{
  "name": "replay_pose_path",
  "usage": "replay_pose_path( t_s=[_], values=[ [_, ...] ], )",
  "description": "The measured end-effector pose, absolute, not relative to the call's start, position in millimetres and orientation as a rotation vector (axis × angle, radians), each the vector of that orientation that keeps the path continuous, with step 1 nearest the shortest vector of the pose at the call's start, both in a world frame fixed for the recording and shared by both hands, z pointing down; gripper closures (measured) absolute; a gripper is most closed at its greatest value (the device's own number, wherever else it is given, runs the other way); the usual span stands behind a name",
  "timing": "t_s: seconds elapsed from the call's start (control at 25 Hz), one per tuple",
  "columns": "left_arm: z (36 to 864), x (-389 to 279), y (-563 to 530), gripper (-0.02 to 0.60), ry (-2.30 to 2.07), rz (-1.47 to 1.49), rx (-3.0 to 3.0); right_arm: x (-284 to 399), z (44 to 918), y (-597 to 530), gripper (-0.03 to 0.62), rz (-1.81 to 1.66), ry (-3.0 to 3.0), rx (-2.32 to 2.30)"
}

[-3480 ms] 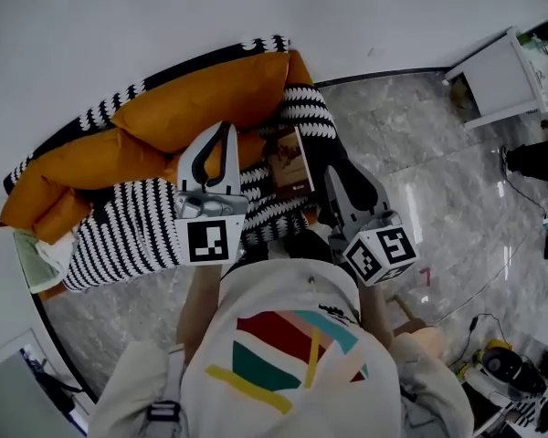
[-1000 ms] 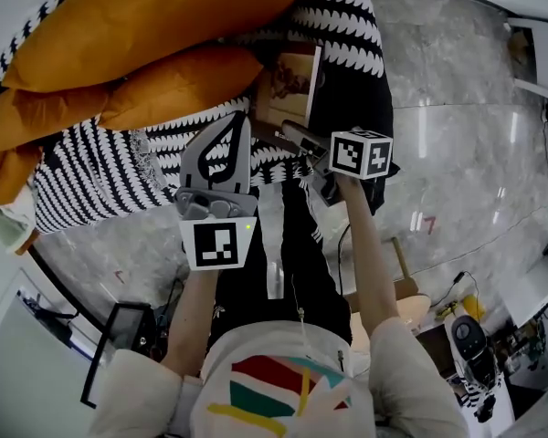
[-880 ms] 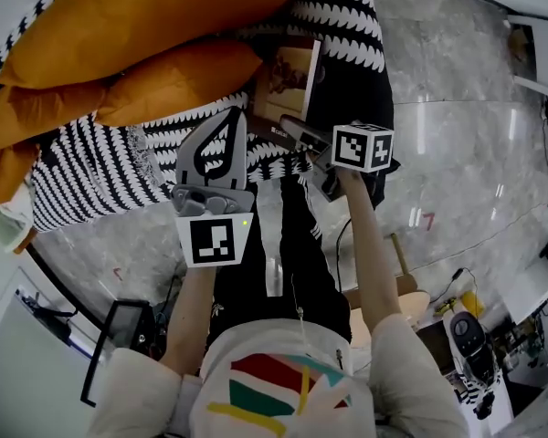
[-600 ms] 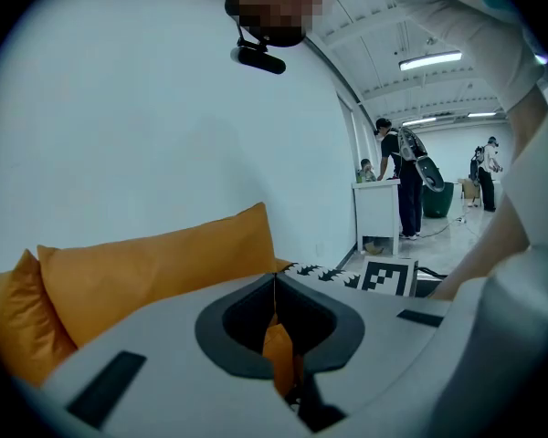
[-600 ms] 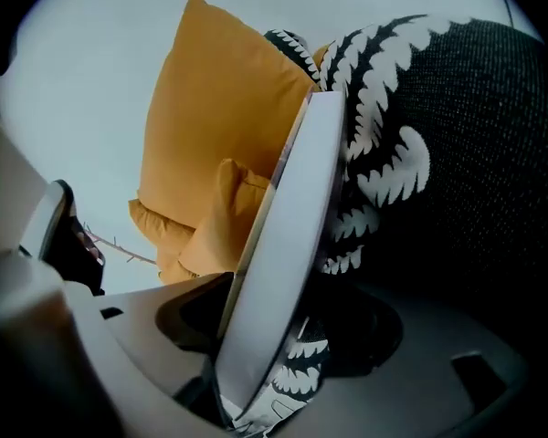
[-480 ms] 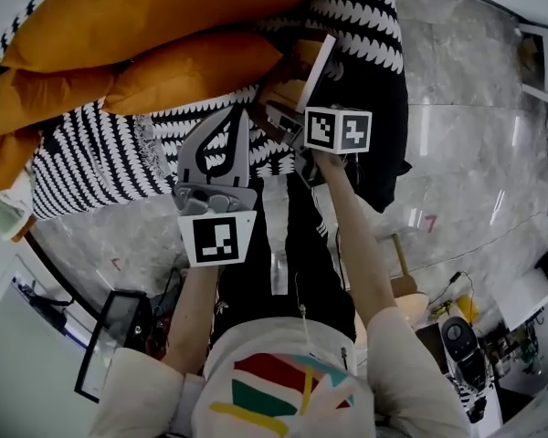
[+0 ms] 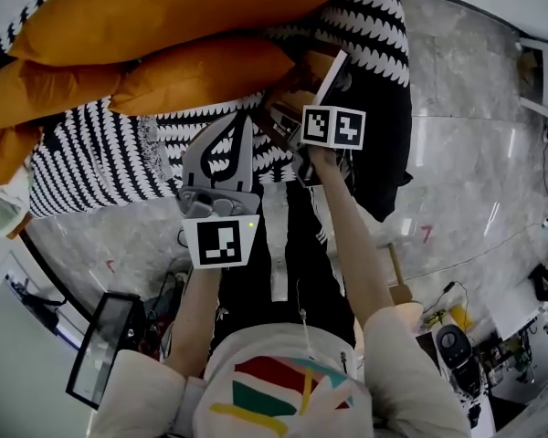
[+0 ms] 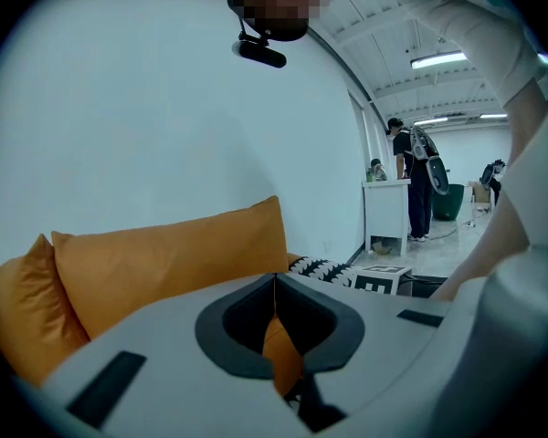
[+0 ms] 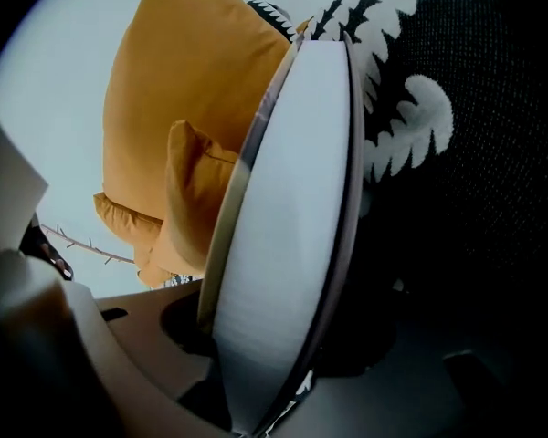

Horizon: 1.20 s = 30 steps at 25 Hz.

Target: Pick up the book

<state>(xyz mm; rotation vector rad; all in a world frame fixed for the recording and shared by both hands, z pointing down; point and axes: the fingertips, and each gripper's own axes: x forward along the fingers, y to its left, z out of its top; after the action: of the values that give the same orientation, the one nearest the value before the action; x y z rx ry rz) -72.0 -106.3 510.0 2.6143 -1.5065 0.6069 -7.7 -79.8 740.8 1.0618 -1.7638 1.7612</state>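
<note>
While the book [image 7: 321, 78] is tipped up on its edge at the right end of the sofa [image 7: 91, 167] seat, beside the arm, it looks not yet lifted clear. Your right gripper [image 7: 297, 117] has just been closing and now clamps the book across its covers; raising it is what remains. Your left gripper [image 7: 230, 140] is pinched together and empty. Only the right gripper view shows the book filling the jaws, and only the head view shows where it sits on the sofa.

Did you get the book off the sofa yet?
Nearly. Done: the right gripper reached the book. In hand: its jaws have just been closing with the book between them, tipped up on edge. Left: lifting it clear of the striped sofa. The left gripper hangs shut, empty.
</note>
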Motion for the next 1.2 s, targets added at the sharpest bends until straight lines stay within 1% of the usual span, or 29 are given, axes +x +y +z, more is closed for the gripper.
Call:
replay_pose_path(
  t_s=[0.04, 0.12, 0.2, 0.36, 0.52, 0.72, 0.88, 1.08, 1.2],
  values=[
    [509.6, -71.9, -105.9, 0.574, -1.504, 0.606, 2.616, -7.2, 741.6, -78.7, 0.341, 1.763, -1.749, 1.069],
    [506.3, -70.3, -106.1, 0.574, -1.502, 0.601, 2.628, -2.2, 742.6, -77.4, 0.39, 1.781, -1.72, 1.107],
    [499.8, -68.3, -107.8, 0.574, -1.503, 0.595, 2.644, 4.3, 740.9, -77.1, 0.416, 1.825, -1.694, 1.161],
    [472.5, -65.3, -111.9, 0.574, -1.503, 0.576, 2.692, 8.6, 718.1, -75.8, 0.428, 1.874, -1.653, 1.223],
    [430.3, -68.4, -116.3, 0.574, -1.539, 0.547, 2.75, 8.1, 672.4, -83.4, 0.434, 1.866, -1.704, 1.275],
    [365.1, -74.2, -111.0, 0.574, -1.586, 0.506, 2.813, 20.6, 588.7, -90.5, 0.434, 1.813, -1.823, 1.369],
    [315.1, -71.8, -100.8, 0.574, -1.613, 0.416, 2.829, 43.4, 500.4, -93.8, 0.437, 1.759, -1.977, 1.48],
    [264.1, -61.3, -88.7, 0.574, -1.638, 0.302, 2.836, 76.6, 387.3, -90.0, 0.437, 1.611, -2.229, 1.594],
    [245.7, -55.5, -78.7, 0.574, -1.618, 0.258, 2.858, 87.2, 337.3, -72.0, 0.437, 1.504, -2.375, 1.589]
  ],
)
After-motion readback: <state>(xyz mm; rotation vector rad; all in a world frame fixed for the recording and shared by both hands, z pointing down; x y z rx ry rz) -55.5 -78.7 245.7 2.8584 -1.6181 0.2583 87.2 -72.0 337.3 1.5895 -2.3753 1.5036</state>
